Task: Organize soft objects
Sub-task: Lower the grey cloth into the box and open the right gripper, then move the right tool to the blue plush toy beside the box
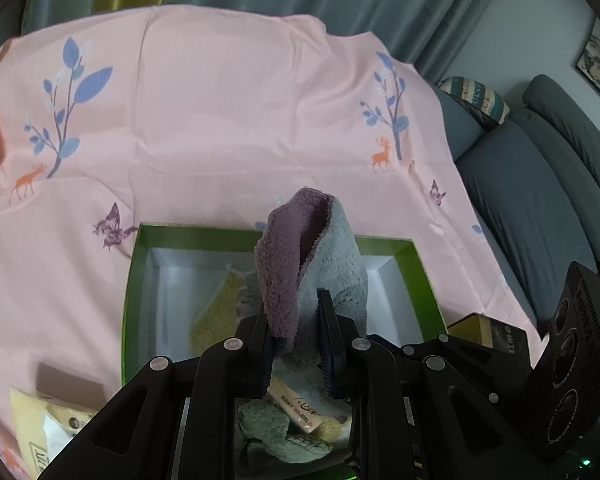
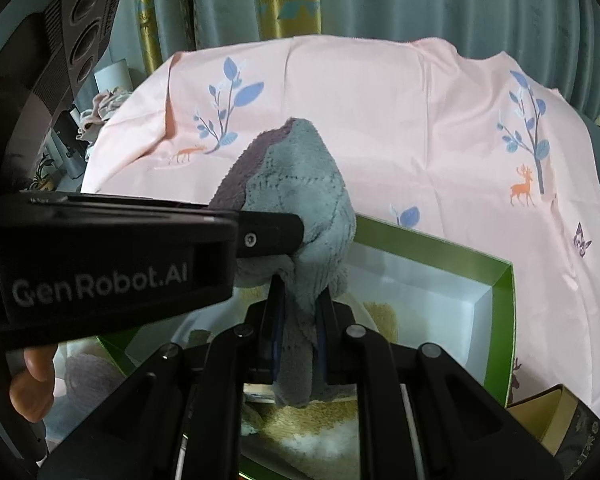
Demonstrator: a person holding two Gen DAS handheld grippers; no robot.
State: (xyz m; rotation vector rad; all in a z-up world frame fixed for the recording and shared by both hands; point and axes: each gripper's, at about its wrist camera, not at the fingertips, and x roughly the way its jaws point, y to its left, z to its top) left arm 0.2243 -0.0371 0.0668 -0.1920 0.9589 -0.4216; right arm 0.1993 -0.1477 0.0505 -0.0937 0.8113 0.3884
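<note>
While both my grippers pinch the fluffy grey-and-mauve cloth, it stands upright, long axis toward twelve o'clock, above the green-rimmed white box. My left gripper is closed on its lower fold; my right gripper is closed on its hanging end, equally near.

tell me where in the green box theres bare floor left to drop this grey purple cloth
Both grippers, left gripper and right gripper, pinch the cloth. The green box floor is bare along its far wall and right side; the near left, around the yellow cloth, is crowded.
</note>
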